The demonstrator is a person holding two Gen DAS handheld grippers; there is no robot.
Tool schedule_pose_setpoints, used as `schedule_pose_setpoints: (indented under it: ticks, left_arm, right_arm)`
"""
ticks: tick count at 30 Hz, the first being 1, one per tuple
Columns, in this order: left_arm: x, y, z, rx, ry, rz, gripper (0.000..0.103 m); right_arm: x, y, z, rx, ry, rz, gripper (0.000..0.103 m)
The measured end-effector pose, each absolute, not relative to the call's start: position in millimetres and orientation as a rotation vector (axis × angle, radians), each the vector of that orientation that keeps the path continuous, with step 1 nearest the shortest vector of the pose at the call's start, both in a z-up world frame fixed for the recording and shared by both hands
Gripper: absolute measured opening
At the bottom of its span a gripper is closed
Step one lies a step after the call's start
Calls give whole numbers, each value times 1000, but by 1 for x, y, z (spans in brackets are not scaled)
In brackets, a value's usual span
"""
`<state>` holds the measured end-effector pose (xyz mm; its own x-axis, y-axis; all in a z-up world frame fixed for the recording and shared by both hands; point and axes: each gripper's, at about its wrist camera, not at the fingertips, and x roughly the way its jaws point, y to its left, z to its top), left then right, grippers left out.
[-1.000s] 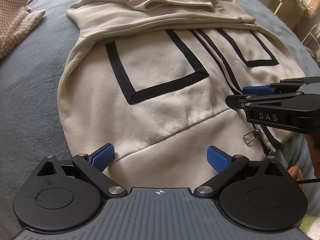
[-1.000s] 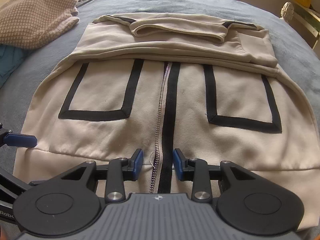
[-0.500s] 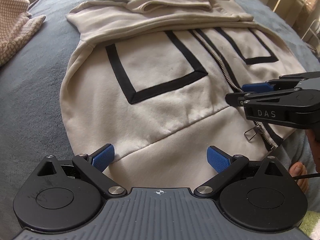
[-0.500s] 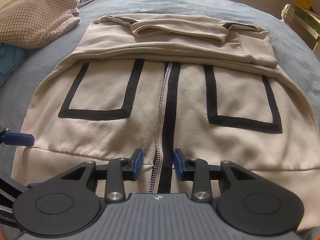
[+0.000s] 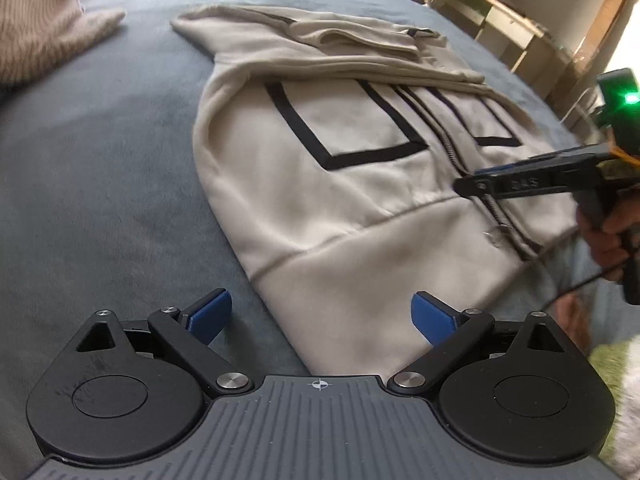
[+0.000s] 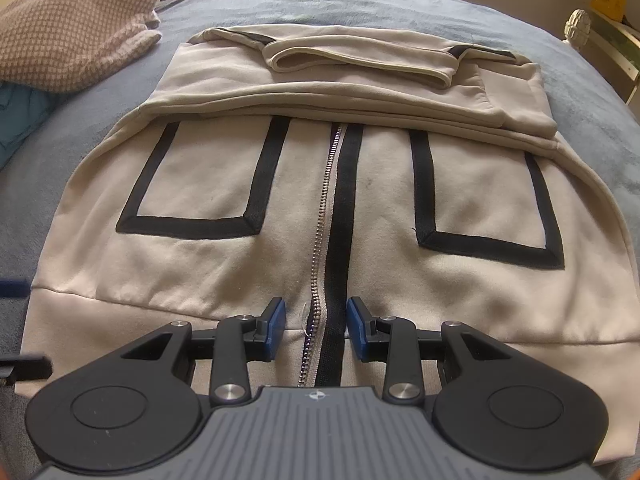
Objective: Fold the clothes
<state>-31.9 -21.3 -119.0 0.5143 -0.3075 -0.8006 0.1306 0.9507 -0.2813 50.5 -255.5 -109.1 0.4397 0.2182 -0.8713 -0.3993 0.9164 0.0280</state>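
A cream zip jacket [image 6: 312,208] with black pocket outlines lies flat on the blue-grey bed [image 6: 592,92]. Its sleeves and top are folded down across the chest. My right gripper [image 6: 316,322] hovers over the hem band, its blue pads part open on either side of the zipper [image 6: 320,248] and pressing on nothing. In the left wrist view it shows side-on as the right gripper [image 5: 470,186] above the zipper. My left gripper [image 5: 322,316] stands wide open over the hem's left corner of the jacket [image 5: 360,184], one pad over the bed and one over the cloth.
A pinkish knitted garment [image 6: 68,28] and a teal cloth [image 6: 20,120] lie at the bed's far left. Wooden shelving [image 5: 520,32] stands beyond the right side. A person's hand [image 5: 612,236] grips the right gripper's handle. A green rug [image 5: 612,376] shows below.
My left gripper has swung leftward to the jacket's left hem corner, so more bare bed shows beneath it. The right gripper has stayed over the zipper.
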Motion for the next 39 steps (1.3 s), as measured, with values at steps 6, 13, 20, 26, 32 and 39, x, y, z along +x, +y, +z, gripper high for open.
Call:
schedule_pose_setpoints:
  ticks: [6,13,20,26,32,39]
  left_arm:
    - [-28,-30,-126,-247,1009,-286,96]
    - [-22,-11,-129,-402,1043,-264,89]
    - [-15,-2,-139,-506,1074,-304,100]
    - [-16,2,-137,-615,1057,-322,95]
    - [-13,26,-139,-845,1038,-355,88]
    - [-8,38,-139,-985,1026,-389,88]
  right_arm:
    - [50,-256,-109,-188,1047,381,36]
    - [50,-259,-104,-182,1045,391,36]
    - [50,-256,-103,-181,1048,377,36]
    - [46,-258,-98,-153,1018,374,37]
    - [34,-259,-83,-139,912,418,37]
    - [-10,-230,-59,-257,734,742,37]
